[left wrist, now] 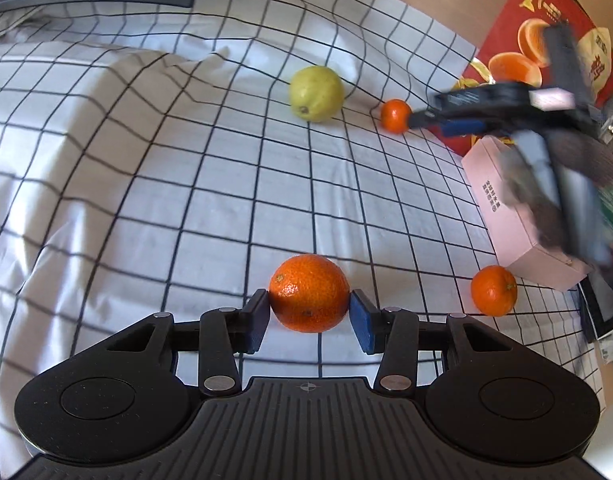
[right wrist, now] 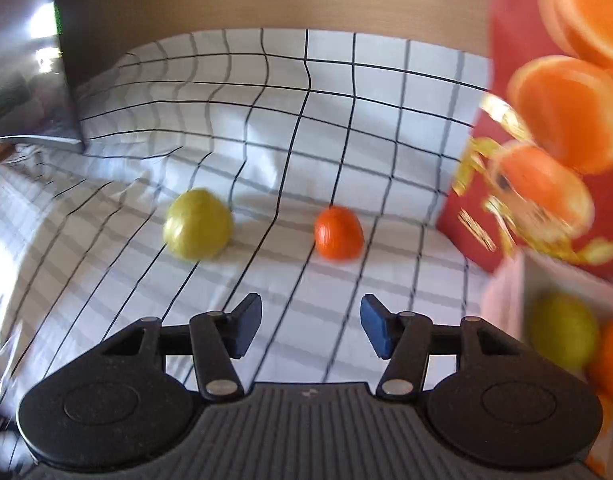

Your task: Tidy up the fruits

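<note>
Left gripper is clamped on a mandarin over the checked sheet, while the right gripper, jaws apart and empty, has the small orange straight ahead, nearest it.

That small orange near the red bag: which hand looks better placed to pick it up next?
The right, I would judge. The right gripper has open, empty fingers aimed toward the small orange, near it in the left view. The left gripper is shut on a larger orange, so it is busy.
</note>
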Demonstrator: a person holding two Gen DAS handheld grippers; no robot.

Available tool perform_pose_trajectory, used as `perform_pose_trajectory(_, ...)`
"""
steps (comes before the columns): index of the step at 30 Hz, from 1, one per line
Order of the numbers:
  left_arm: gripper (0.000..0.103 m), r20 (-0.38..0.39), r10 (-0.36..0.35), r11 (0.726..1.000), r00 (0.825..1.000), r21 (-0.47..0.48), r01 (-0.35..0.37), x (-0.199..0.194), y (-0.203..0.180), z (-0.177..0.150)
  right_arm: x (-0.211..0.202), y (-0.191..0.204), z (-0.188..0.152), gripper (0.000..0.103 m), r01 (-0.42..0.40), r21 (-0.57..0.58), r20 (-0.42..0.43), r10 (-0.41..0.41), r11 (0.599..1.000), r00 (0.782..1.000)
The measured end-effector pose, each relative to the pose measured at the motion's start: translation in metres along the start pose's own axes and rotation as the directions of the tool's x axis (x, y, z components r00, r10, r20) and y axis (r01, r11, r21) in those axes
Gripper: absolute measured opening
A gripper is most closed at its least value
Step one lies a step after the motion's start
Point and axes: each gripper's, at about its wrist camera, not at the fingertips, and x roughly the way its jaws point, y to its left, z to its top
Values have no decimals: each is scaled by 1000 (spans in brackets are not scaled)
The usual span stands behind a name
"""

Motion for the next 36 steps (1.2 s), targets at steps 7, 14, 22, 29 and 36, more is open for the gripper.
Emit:
perform_pose_trajectory(7,49,-4,-4,1000,1000,5,4,-12,-1,-11,59,12,34,45,126,-57,-17,-128,990,992)
perform_pose_trajectory(14,49,-20,-12,999,1000,36,13,-6,-7,-7,63,8,31,35,133,-70,-28,-136,989,990)
perform_pose_trajectory(22,49,-36,-35,994,999,102,38,12,-24,5,-22,19,-18,34,-70,4,-6,70,998,998)
perform_pose_trajectory(29,49,-30,-12,993,999,116,16,26,-27,18,-91,35,-82,34,-151,22,9,150,988,989)
perform_pose_trajectory(36,49,-45,-38,990,998,132,43,35,-28,23,-111,48,-149,35,-177,53,-76,180,983,981)
